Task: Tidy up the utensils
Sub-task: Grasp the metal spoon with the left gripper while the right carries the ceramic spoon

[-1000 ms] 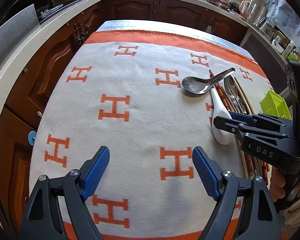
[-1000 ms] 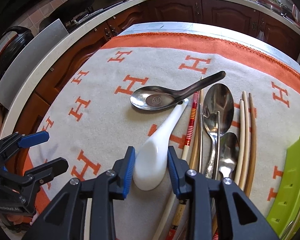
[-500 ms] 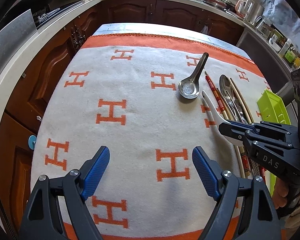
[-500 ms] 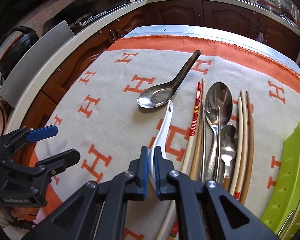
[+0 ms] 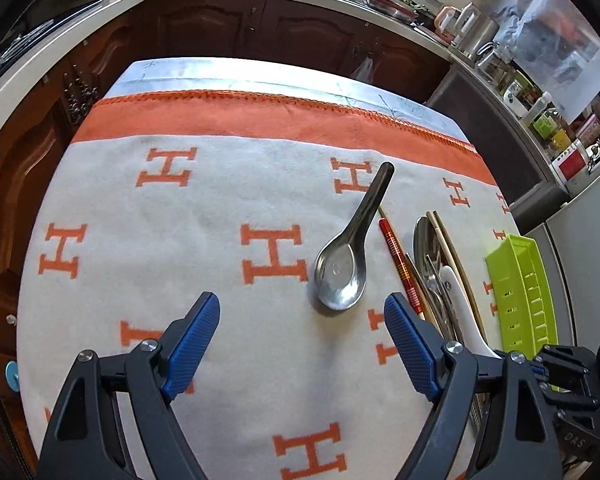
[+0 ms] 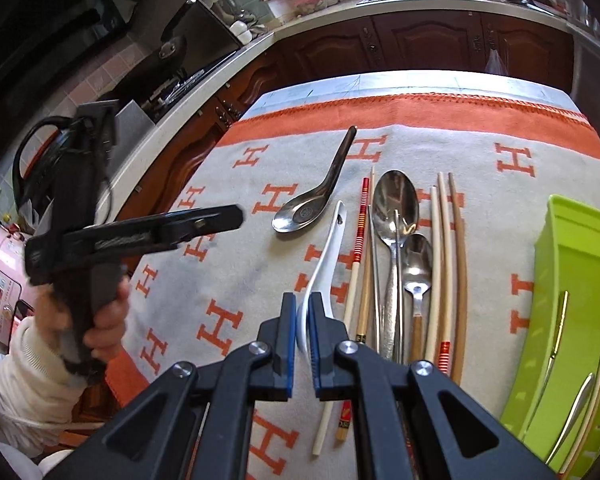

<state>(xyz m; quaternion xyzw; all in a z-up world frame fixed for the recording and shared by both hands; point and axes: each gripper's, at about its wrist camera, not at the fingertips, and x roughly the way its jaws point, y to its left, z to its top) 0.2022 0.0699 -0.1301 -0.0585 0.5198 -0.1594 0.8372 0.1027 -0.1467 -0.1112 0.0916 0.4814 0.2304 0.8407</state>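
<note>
The right tool (image 6: pixel 301 320) is clenched on the bowl of the white ceramic spoon (image 6: pixel 327 248), whose handle reaches forward over the blanket (image 6: pixel 228 280), between the steel soup spoon (image 6: pixel 314 196) and the red-banded chopsticks (image 6: pixel 360 236). The left tool (image 5: pixel 302 334) stands released, nothing between its blue pads (image 5: pixel 196 332), just short of the steel soup spoon's bowl. On the right tool's black body, in the left view, the letters "DAS" can be read. Beyond lie two steel spoons (image 6: pixel 396 208) and pale chopsticks (image 6: pixel 444 248). To the right stands the green tray (image 6: pixel 580 248) with a few utensils inside. Orange "H" letters pattern the blanket covering the surface.
</note>
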